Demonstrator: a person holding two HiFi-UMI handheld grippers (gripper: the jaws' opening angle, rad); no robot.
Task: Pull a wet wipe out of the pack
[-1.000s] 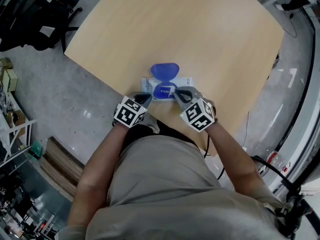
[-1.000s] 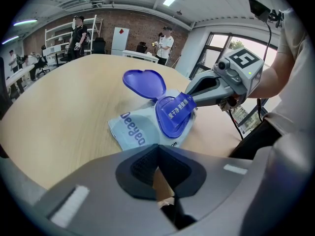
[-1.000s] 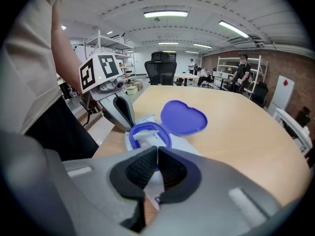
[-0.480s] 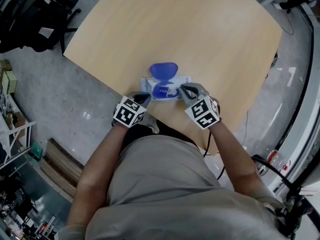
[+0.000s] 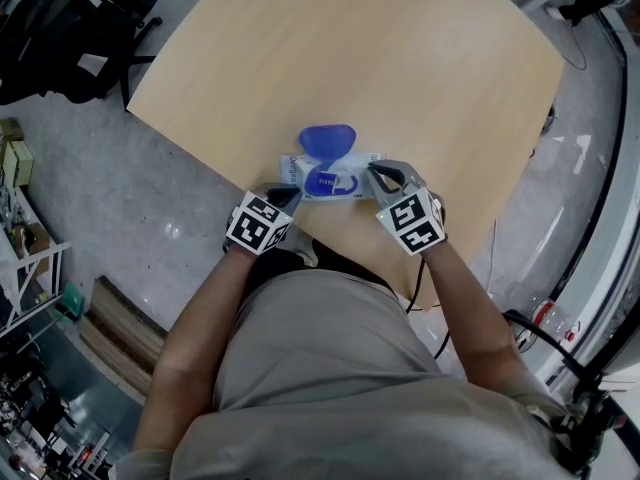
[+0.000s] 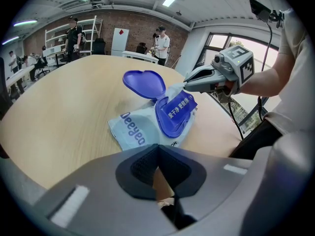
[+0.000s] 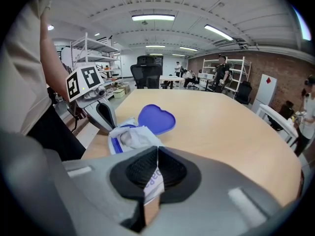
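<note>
A pale blue wet wipe pack (image 5: 345,185) (image 6: 135,129) lies near the table's front edge, its blue lid (image 5: 328,140) (image 7: 156,118) flipped open. My left gripper (image 5: 288,197) (image 6: 157,150) is shut at the pack's near left edge and seems to pinch it. My right gripper (image 5: 383,173) (image 7: 156,154) is shut on a white wet wipe (image 7: 134,135) (image 6: 175,89) that sticks up out of the opening. In the left gripper view the right gripper (image 6: 189,84) has its tips at the wipe's raised end.
The round wooden table (image 5: 400,68) stretches away beyond the pack. Its front edge runs just under both grippers. Office chairs (image 5: 70,28) stand on the floor at the far left. People and shelves (image 7: 221,75) are in the room's background.
My right gripper has moved right and slightly away from the pack's opening, drawing the wipe with it. The left gripper and the pack have stayed where they were.
</note>
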